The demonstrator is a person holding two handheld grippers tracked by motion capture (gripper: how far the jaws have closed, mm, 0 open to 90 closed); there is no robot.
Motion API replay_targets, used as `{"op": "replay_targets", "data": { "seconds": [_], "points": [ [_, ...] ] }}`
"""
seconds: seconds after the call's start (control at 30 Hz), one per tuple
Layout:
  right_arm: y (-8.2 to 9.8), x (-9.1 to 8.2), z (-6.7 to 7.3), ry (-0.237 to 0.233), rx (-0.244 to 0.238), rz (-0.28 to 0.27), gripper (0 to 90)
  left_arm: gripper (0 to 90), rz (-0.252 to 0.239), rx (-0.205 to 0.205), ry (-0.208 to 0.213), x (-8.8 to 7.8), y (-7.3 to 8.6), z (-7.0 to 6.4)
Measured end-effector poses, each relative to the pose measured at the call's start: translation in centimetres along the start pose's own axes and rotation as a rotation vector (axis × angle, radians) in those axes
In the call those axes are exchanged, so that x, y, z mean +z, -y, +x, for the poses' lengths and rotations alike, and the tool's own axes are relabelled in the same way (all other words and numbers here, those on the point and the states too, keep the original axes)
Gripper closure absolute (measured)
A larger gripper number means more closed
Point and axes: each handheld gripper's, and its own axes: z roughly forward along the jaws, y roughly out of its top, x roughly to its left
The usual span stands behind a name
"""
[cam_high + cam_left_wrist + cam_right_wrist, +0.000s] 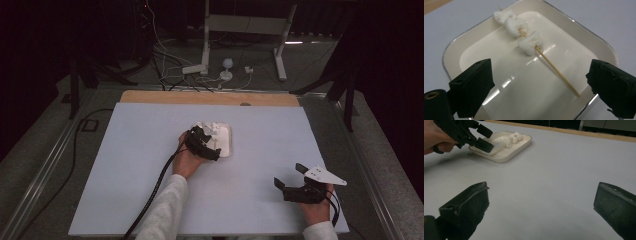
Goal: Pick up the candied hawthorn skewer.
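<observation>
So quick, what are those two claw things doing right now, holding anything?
Left gripper: open, empty, over the plate near the marshmallow skewer.
Right gripper: open, empty, above the table.

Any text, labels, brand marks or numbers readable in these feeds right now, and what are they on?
None readable in the three views.
Tray: plain cream, no print.
Skewer with marshmallows: unmarked.
Left gripper and right gripper: plain black jaws, both open, no lettering visible.
Grey plate on the right gripper: blank.
Gear on the floor behind the table: too small and dark to tell.
</observation>
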Motion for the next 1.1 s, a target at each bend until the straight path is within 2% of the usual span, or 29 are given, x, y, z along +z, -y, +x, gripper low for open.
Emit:
{"op": "replay_targets", "data": {
  "seconds": [0.1,0.13,0.17,0.23,0.33,0.43,0.47,0.5,0.53,0.63,0.73,0.77,0.9,1.1],
  "points": [
    [0.0,0.0,0.0,0.000,0.002,0.000,0.0,16.9,0.027,0.015,-0.032,0.5,0.1,-0.3],
    [0.0,0.0,0.0,0.000,0.003,0.000,0.0,22.6,0.036,0.017,-0.046,0.6,0.1,-0.4],
    [0.0,0.0,0.0,0.000,0.003,0.000,0.0,22.6,0.033,0.016,-0.042,0.6,0.2,-0.3],
    [0.0,0.0,-0.1,0.001,0.003,0.000,0.0,39.9,0.031,0.008,-0.027,0.2,0.3,0.0],
    [0.1,0.0,-0.1,0.002,0.003,0.001,0.0,58.7,0.042,0.009,-0.008,0.0,0.4,0.4],
    [0.1,0.0,-0.1,0.001,0.004,0.003,0.0,74.5,0.060,-0.016,-0.009,-0.2,0.4,0.9],
    [0.1,0.0,-0.1,0.001,0.004,0.003,0.0,74.5,0.067,-0.023,-0.001,-0.3,0.4,1.1],
    [0.1,0.0,-0.1,0.001,0.003,0.004,0.0,83.2,0.074,-0.031,-0.003,-0.3,0.4,1.2],
    [0.1,0.0,-0.1,0.000,0.002,0.005,0.0,87.4,0.078,-0.038,-0.007,-0.3,0.4,1.3],
    [0.1,0.0,0.0,0.000,0.001,0.007,0.0,89.7,0.089,-0.065,-0.005,-0.4,0.4,1.5],
    [0.1,0.0,0.0,-0.001,0.000,0.007,0.0,90.0,0.105,-0.073,-0.008,-0.6,0.3,1.7],
    [0.1,0.0,-0.1,0.001,0.002,0.005,0.0,90.0,0.101,-0.089,-0.001,-1.0,0.4,1.9],
    [0.1,-0.1,-0.2,0.004,0.005,0.006,0.0,90.0,0.098,-0.096,0.005,-1.9,0.4,2.2],
    [0.1,0.1,0.0,0.002,0.003,0.011,0.0,89.8,0.125,-0.102,0.029,-2.9,1.2,2.7]
  ]
}}
